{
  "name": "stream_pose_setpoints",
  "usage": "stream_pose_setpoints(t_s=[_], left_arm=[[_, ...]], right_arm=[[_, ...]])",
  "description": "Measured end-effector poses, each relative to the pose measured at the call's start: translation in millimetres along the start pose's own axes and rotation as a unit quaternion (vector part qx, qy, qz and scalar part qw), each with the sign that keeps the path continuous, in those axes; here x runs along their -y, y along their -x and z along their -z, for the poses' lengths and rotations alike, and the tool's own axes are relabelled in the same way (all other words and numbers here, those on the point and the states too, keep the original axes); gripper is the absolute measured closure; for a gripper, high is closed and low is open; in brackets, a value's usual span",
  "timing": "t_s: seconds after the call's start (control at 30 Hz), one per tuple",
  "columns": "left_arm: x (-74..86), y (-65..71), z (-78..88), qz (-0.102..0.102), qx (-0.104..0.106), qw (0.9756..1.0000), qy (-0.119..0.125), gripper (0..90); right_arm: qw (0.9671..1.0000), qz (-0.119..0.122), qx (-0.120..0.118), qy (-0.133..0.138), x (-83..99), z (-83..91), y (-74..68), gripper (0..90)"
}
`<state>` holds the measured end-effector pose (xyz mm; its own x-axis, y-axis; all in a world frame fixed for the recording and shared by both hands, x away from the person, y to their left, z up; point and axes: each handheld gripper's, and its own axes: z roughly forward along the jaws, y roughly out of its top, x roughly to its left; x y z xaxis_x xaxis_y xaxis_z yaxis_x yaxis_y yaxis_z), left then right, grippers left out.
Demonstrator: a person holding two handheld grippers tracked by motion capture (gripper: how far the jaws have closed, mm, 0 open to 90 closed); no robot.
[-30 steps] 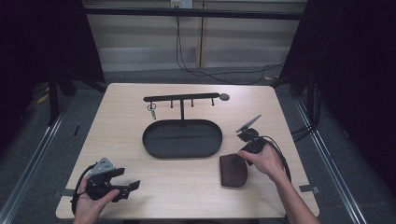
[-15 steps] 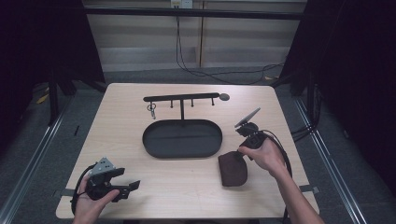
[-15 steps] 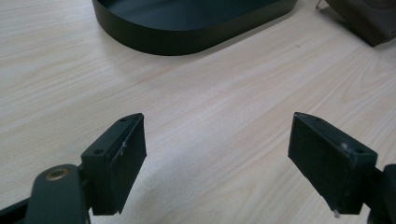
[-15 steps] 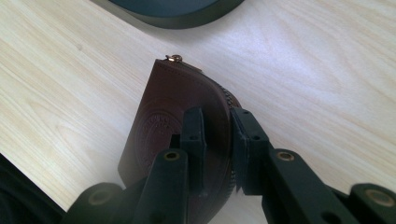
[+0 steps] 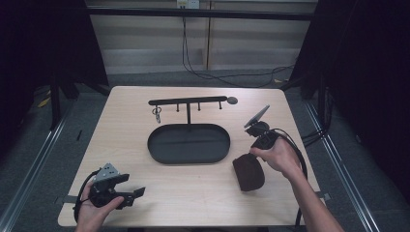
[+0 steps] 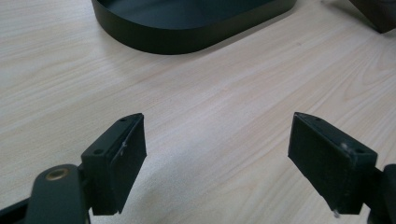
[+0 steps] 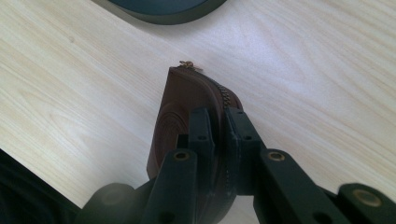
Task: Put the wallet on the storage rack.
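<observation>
a: start at the left. the left gripper sits at the near left corner of the table, jaws spread wide with bare wood between them. released, nothing in it.

b: then the middle?

a: the black oval tray, with the hook rack rising behind it and a key hanging off its left end. all untouched.

b: and the right side?

a: the right gripper has just been closing, and the brown zip pouch is between its jaws. in the right gripper view the pads press either side of the pouch's zipped edge, so it's clenched on the pouch.

b: where's the pouch exactly?

a: near right of the tray, just beside its rim, hanging off the jaws with the zipper pull at the far tip. whether its low end touches the wood i can't tell.

b: how to lift it well?

a: i'd judge the bite is narrow, only an edge, and the pouch is soft, so it may swing or droop. keep the squeeze firm, rise smoothly without jerks, and clear the tray rim before moving left.
</observation>
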<state>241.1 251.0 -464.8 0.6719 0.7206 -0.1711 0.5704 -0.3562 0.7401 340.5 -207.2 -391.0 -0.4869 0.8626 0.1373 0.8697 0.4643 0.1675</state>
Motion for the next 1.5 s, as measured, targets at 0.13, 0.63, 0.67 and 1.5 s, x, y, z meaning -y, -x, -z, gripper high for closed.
stream_pose_setpoints(t_s=[0.13,0.63,0.67,1.5], left_arm=[[0.1,-0.1,0.2,0.000,-0.002,1.0000,0.001,19.2],[-0.1,-1.1,1.5,0.003,0.002,1.0000,0.004,17.8],[0.0,-1.2,1.4,0.002,0.002,1.0000,0.004,17.7],[-0.1,-3.7,2.2,0.005,0.007,0.9999,0.012,16.3]], right_arm=[[1.0000,-0.001,0.002,-0.002,-2.3,3.1,-2.4,82.7],[1.0000,-0.002,0.003,-0.007,-6.1,23.3,-1.8,83.0],[1.0000,0.000,0.005,-0.007,-6.3,24.2,-1.8,83.0],[0.9997,0.004,0.023,-0.011,-27.7,57.0,-6.6,83.0]])
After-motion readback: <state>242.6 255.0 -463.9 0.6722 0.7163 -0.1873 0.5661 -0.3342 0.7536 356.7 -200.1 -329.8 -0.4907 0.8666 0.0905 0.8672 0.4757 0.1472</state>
